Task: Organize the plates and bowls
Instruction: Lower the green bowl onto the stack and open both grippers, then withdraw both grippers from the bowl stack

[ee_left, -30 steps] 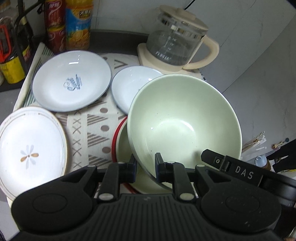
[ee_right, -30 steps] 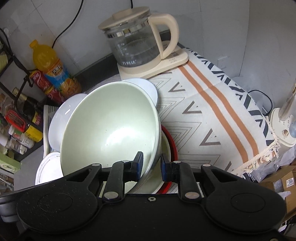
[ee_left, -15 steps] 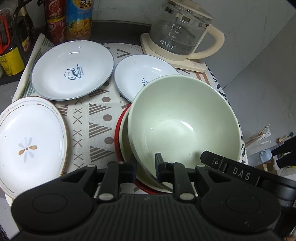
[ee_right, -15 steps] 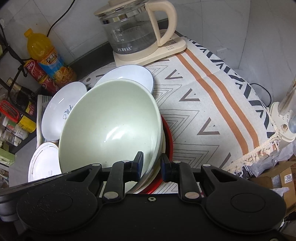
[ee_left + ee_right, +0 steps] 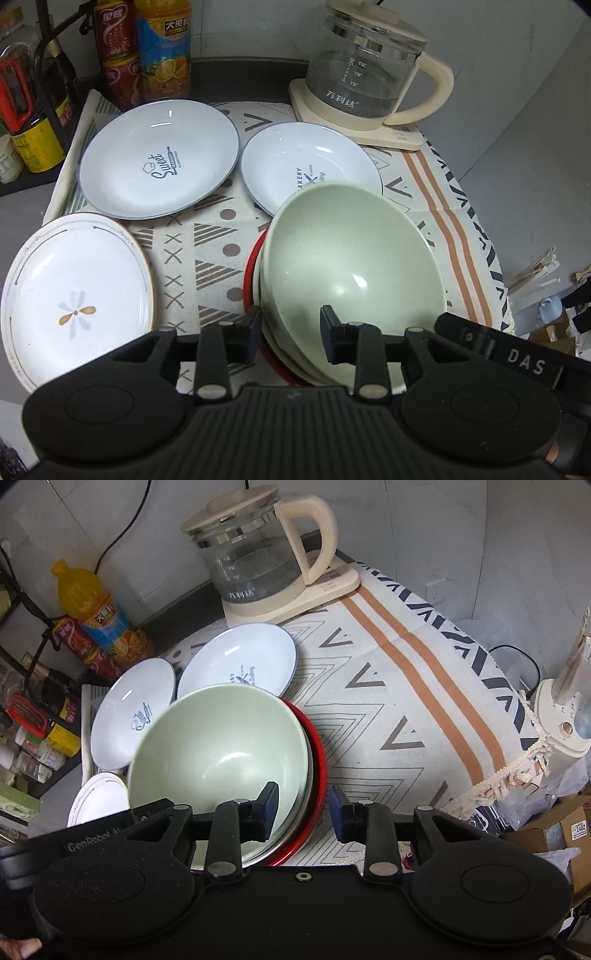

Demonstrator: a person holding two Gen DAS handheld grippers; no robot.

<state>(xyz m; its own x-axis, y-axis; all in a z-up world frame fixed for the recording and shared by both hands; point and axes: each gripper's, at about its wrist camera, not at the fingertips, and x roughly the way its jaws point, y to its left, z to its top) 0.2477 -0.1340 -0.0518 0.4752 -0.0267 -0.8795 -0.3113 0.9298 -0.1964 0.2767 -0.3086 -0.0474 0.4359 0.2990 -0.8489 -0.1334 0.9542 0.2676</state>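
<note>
1. Left wrist view, count: three plates on the patterned cloth [image 5: 218, 236]: a flower plate [image 5: 74, 299] at 9 o'clock, a "Sweet" plate [image 5: 159, 158] at 11 o'clock and a "BAKERY" plate [image 5: 310, 173] at 12 o'clock. One pale green bowl [image 5: 351, 273] sits at centre in a stack, above a cream bowl and a red-rimmed dish [image 5: 251, 280].
2. Change: the left gripper [image 5: 290, 325] pinched the bowl's near rim a second ago. Its jaws are now opening, astride the rim, pads clear.
3. Writing: "DAS" on the other gripper's body; Chinese lettering on the glass kettle [image 5: 365, 74].
4. Right wrist view, count: the same three plates at 9 to 11 o'clock, the green bowl [image 5: 218, 746] at centre, and one orange drink bottle [image 5: 99, 616].
5. Change: the right gripper [image 5: 303, 808] has let go too; its jaws are opening astride the stack's right rim.
6. Writing: "GenRobot" on the left gripper's body.
</note>
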